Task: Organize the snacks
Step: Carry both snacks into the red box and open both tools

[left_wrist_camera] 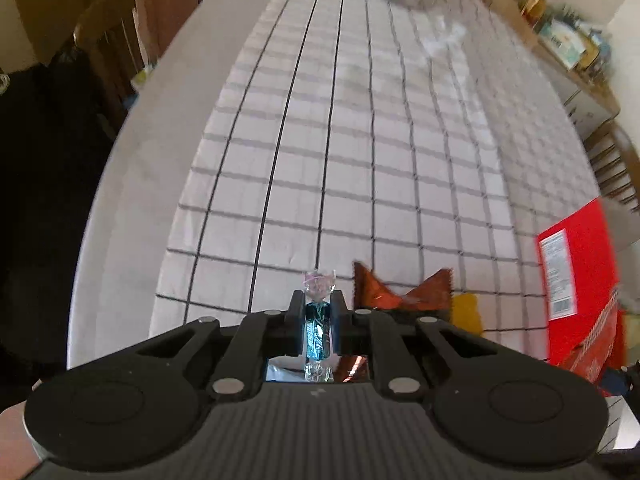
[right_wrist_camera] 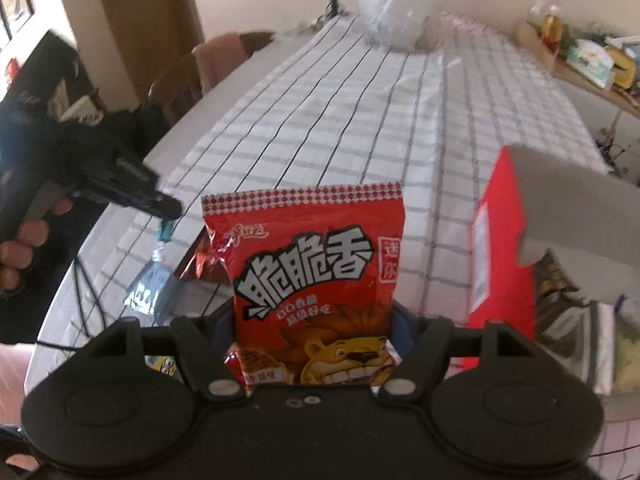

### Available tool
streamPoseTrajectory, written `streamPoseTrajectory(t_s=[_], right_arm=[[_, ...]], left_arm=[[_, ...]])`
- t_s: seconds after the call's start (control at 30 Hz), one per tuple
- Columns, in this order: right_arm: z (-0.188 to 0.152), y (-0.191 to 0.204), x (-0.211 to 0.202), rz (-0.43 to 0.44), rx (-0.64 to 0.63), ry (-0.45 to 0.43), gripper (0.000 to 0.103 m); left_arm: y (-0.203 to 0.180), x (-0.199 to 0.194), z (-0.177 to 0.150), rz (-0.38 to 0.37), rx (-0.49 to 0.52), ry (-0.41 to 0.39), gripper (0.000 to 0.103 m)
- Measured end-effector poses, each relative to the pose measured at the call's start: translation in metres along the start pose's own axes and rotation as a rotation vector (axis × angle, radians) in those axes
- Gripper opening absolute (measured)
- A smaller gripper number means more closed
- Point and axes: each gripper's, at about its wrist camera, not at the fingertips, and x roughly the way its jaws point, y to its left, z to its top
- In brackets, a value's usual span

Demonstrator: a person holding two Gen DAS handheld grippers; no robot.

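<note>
My left gripper [left_wrist_camera: 318, 307] is shut on a small blue wrapped candy [left_wrist_camera: 318, 334] with clear twisted ends, held above the checked tablecloth [left_wrist_camera: 360, 140]. The right wrist view shows that same gripper [right_wrist_camera: 166, 210] at the left, a hand on its handle, the candy [right_wrist_camera: 165, 232] hanging from its tip. My right gripper [right_wrist_camera: 314, 320] is shut on a red snack bag [right_wrist_camera: 312, 272] with a lion cartoon, held upright. The open red box [right_wrist_camera: 500, 240] stands at the right and holds other snacks. A red foil packet [left_wrist_camera: 400, 292] and a yellow packet [left_wrist_camera: 466, 312] lie below the left gripper.
A silvery blue packet [right_wrist_camera: 150, 284] and a red foil wrapper [right_wrist_camera: 204, 260] lie on the cloth near the table's left edge. A clear plastic bag [right_wrist_camera: 390, 8] sits at the far end. Wooden chairs [right_wrist_camera: 180, 80] stand along the left side, a cluttered shelf [right_wrist_camera: 580, 56] at right.
</note>
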Motion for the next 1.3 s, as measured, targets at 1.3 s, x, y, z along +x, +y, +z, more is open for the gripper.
streamPoseTrajectory(t_s=[1.3], right_arm=[[-0.003, -0.246, -0.076, -0.194, 0.09, -0.048, 0.073]], left_arm=[[-0.292, -0.038, -0.021, -0.162, 0.247, -0.031, 0.012]])
